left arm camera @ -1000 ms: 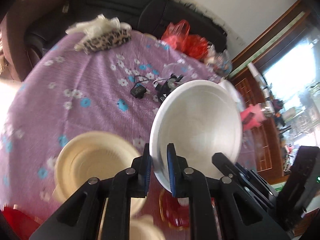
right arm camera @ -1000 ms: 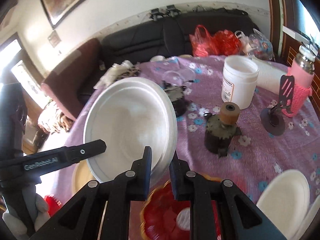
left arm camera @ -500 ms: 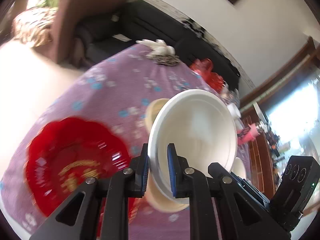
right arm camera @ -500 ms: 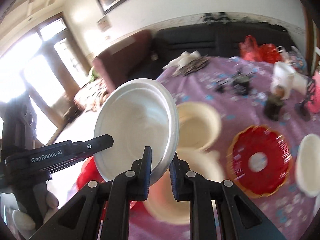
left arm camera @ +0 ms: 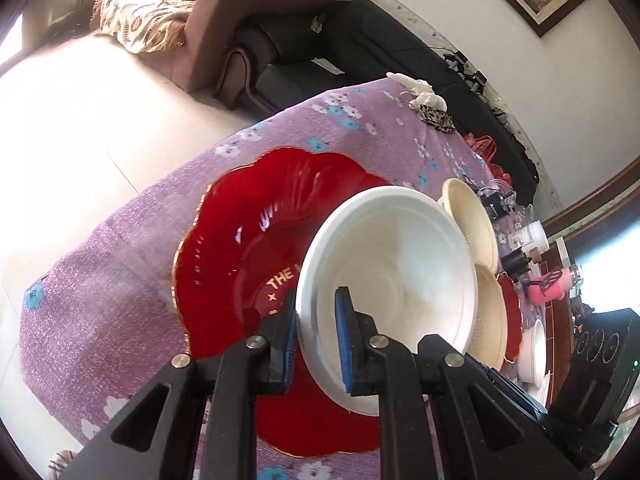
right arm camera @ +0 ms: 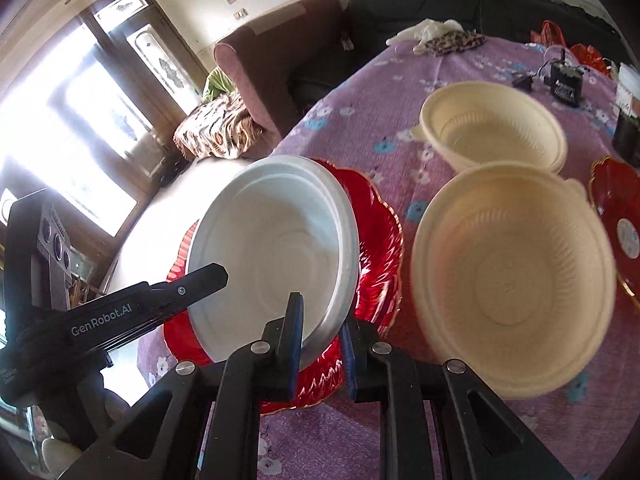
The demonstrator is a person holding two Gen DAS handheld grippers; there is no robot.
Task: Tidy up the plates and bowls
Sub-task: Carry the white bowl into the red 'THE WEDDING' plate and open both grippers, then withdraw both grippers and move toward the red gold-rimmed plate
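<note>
Left tool (left arm camera: 316, 342): clamped on near rim of white bowl (left arm camera: 396, 280).
Right tool (right arm camera: 320, 340): clamped on opposite rim of same bowl.
Change: carried from above cream bowl (right arm camera: 516, 272) across to red plate (left arm camera: 240, 264), lower than a second ago.
Meaning: probably about to be set down on the plate.
Bowl position: tilted, just above red plate on bench (left arm camera: 100, 300).

You have a purple floral cloth (left arm camera: 120, 300) covering the surface, a leopard-print pouch (right arm camera: 456, 44) at its far edge, and a black sofa (left arm camera: 360, 52) and brown armchair (right arm camera: 276, 60) beyond.
</note>
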